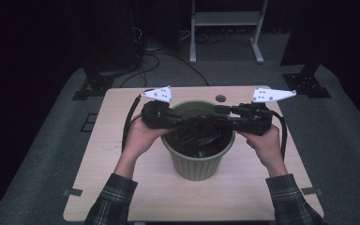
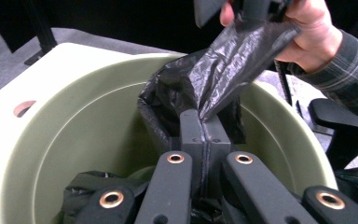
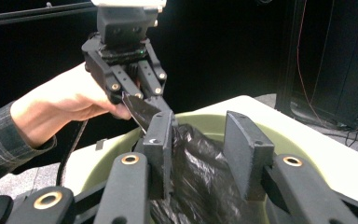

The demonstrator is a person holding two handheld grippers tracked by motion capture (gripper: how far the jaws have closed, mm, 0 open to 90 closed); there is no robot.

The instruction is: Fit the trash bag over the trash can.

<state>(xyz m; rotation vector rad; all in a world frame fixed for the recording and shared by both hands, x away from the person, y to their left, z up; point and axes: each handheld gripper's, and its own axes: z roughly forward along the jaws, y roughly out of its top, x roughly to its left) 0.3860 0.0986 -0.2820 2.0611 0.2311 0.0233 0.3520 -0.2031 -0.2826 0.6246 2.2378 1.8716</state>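
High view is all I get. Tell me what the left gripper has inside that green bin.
Observer: The left gripper is shut on a fold of the black bag, just inside the green bin.
Operator: Now report the right gripper.
Observer: The right gripper has its jaws standing apart with bag film bunched between them. I can't tell whether they press on it.

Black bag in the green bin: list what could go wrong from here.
1. The left tool is shut on a thin fold of the bag; a hard pull may tear it or slip it free.
2. The right tool stands open around the film; it may close on air.
3. Tugging could tip the bin.
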